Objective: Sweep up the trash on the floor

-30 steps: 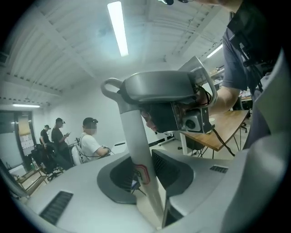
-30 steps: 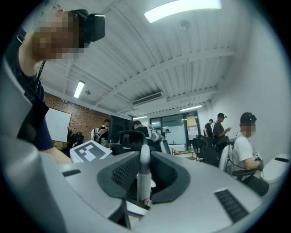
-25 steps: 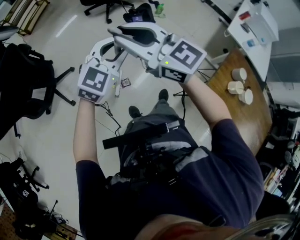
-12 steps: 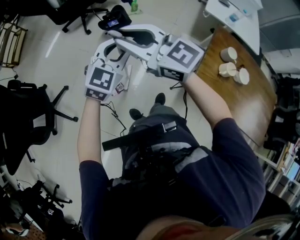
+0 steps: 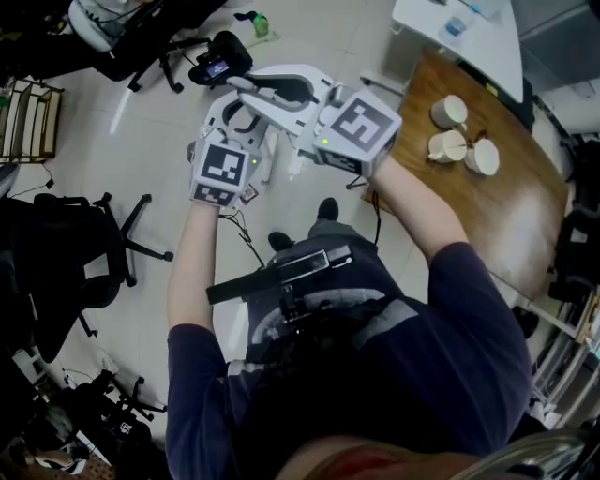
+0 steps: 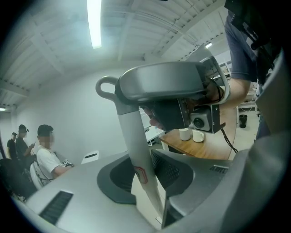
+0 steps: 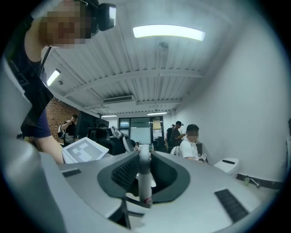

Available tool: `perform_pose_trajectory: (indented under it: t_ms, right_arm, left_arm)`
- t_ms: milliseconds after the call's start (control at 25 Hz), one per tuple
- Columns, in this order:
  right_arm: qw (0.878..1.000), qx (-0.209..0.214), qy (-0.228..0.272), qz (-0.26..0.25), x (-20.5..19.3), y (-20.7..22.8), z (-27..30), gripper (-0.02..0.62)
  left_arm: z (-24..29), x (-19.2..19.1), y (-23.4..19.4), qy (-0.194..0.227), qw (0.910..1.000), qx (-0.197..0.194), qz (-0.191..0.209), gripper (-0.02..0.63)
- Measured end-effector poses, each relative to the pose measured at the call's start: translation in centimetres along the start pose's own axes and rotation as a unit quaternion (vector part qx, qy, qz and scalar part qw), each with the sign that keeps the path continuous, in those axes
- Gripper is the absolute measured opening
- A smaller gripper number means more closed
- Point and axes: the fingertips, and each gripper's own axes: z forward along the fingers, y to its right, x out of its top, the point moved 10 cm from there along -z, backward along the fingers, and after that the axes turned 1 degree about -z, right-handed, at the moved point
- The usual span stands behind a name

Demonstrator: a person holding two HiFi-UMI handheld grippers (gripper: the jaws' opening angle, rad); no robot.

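Observation:
In the head view my left gripper (image 5: 234, 111) and right gripper (image 5: 274, 86) are held up side by side over the pale floor. The left gripper (image 6: 152, 179) is shut on a flat white handle (image 6: 136, 150) with a loop at its top. Just above it, in the left gripper view, is the right gripper (image 6: 168, 86). The right gripper (image 7: 143, 177) is shut on a thin white pole (image 7: 144, 168). Both white shafts (image 5: 270, 155) hang down below the grippers; their lower ends are hidden. A small scrap (image 5: 248, 194) lies on the floor under the left gripper.
A wooden table (image 5: 487, 216) with three white cups (image 5: 450, 145) stands at the right, a white desk (image 5: 450, 37) beyond it. Black office chairs (image 5: 56, 262) crowd the left. A black device (image 5: 217, 61) and a green bottle (image 5: 260, 23) lie ahead. A person (image 7: 191, 143) sits nearby.
The person has walked on: the floor, table and chairs have slid down the head view. Both grippers keep their holds and have shifted slightly right together.

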Motion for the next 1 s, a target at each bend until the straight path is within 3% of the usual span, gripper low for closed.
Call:
perform_pose_trajectory:
  t_ms: [440, 1000]
  right_arm:
    - [0.997, -0.062, -0.036, 0.025, -3.3, 5.3, -5.4, 0.092]
    - [0.978, -0.187, -0.093, -0.004, -6.7, 12.2, -7.3, 0.092]
  left_arm:
    - [8.6, 0.1, 2.9, -0.023, 0.9989, -0.028, 0.03, 0.106]
    - [19.7, -1.3, 2.0, 0.028, 0.9927, -0.113, 0.032, 0.1]
